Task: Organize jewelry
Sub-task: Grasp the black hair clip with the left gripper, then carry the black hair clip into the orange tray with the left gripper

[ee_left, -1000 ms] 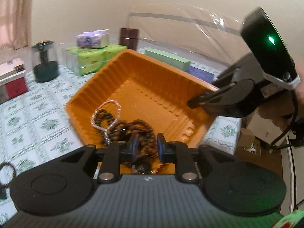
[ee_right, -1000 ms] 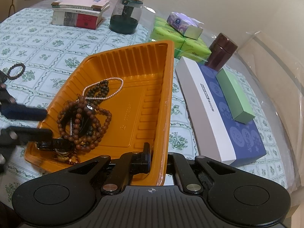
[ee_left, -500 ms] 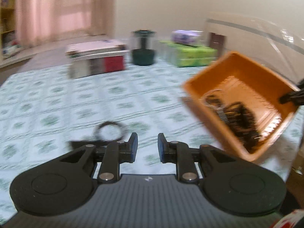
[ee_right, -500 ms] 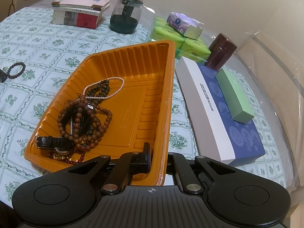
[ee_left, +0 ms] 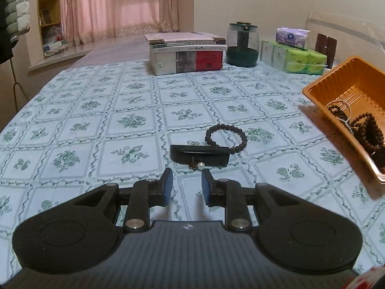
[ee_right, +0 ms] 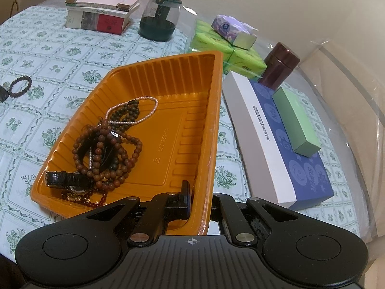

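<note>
A dark bead bracelet (ee_left: 226, 138) lies on the desk (ee_left: 96, 125), touching a black bar-shaped piece (ee_left: 199, 156) whose kind is hard to tell, with a pearl earring (ee_left: 200, 166) just before the released left claw (ee_left: 185, 184). The orange tray (ee_right: 168, 91), cut off at the left view's edge, holds tangled bead strands (ee_right: 105, 149) that half hide a wristwatch (ee_right: 65, 179). The right claw (ee_right: 199, 203) grasps the tray's near wall, and bare tablecloth spreads leftward.

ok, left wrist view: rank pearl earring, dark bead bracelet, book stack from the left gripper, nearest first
1. pearl earring, just ahead of the left gripper.
2. dark bead bracelet, beyond it, slightly right.
3. book stack, far end of the table.
</note>
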Action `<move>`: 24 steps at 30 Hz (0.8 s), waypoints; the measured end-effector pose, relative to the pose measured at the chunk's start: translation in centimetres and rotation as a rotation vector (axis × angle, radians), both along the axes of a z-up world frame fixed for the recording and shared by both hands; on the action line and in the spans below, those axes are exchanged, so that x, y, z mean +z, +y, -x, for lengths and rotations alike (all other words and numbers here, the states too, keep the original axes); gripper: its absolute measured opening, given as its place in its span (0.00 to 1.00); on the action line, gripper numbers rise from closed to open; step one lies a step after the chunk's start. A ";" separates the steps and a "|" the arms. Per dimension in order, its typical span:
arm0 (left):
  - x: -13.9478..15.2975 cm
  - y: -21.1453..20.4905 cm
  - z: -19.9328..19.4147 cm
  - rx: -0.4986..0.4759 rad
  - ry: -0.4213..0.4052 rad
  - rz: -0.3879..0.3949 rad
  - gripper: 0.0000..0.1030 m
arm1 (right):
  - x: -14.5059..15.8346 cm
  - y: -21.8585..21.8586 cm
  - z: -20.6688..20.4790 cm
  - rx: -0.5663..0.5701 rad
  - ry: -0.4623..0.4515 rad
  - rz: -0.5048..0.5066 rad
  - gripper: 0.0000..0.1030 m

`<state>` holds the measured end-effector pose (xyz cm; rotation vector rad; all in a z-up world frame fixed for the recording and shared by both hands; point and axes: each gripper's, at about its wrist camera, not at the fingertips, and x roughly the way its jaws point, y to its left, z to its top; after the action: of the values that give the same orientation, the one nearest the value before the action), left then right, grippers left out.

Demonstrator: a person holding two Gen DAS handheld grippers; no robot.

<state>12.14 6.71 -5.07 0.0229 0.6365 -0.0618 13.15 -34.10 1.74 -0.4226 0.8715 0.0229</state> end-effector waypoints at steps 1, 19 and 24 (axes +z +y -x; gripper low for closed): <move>-0.2 -0.2 -0.4 -0.009 0.001 -0.005 0.22 | 0.0 0.0 0.0 0.000 0.001 0.000 0.04; -3.1 -1.3 -4.6 -0.080 0.011 -0.102 0.29 | -0.7 -0.3 -0.8 -0.015 0.026 0.016 0.04; -3.0 -1.6 -4.7 -0.101 0.023 -0.099 0.17 | -0.7 -0.3 -0.8 -0.015 0.025 0.016 0.04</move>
<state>16.81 5.07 -8.06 0.1504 0.6606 -0.1278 13.91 -34.44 1.00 -0.4315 0.9002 0.0076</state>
